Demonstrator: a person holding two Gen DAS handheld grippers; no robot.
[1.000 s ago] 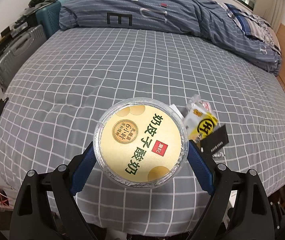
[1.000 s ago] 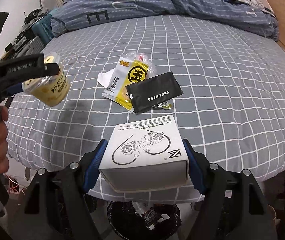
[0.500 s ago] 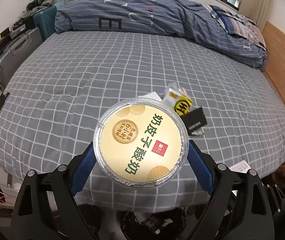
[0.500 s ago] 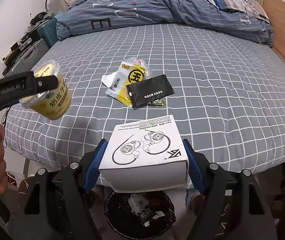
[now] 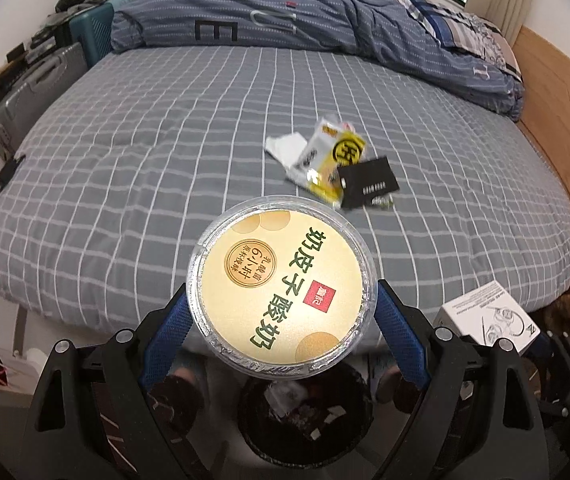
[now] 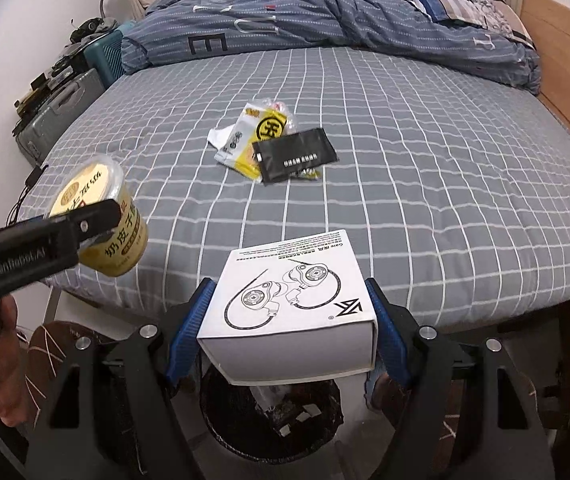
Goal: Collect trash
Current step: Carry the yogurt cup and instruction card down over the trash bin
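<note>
My left gripper point(image 5: 281, 304) is shut on a yellow yogurt cup point(image 5: 281, 284) with a foil lid, held off the bed's near edge above a black trash bin point(image 5: 305, 420). My right gripper point(image 6: 289, 312) is shut on a white earphone box point(image 6: 289, 304), also held above the trash bin point(image 6: 273, 412). The cup shows in the right wrist view point(image 6: 101, 216), the box in the left wrist view point(image 5: 493, 320). On the bed lie a yellow snack wrapper point(image 6: 261, 136), a black packet point(image 6: 295, 154) and a white paper scrap point(image 5: 285, 146).
The grey checked bed point(image 6: 405, 160) fills the middle, with a blue duvet point(image 6: 325, 12) heaped at its far side. Suitcases point(image 5: 29, 92) stand along the left wall. A wooden headboard point(image 5: 565, 100) is at the right.
Both grippers have pulled back from the bed with their loads. The trash bin below has come into view in the left wrist view, and fully into view in the right.
</note>
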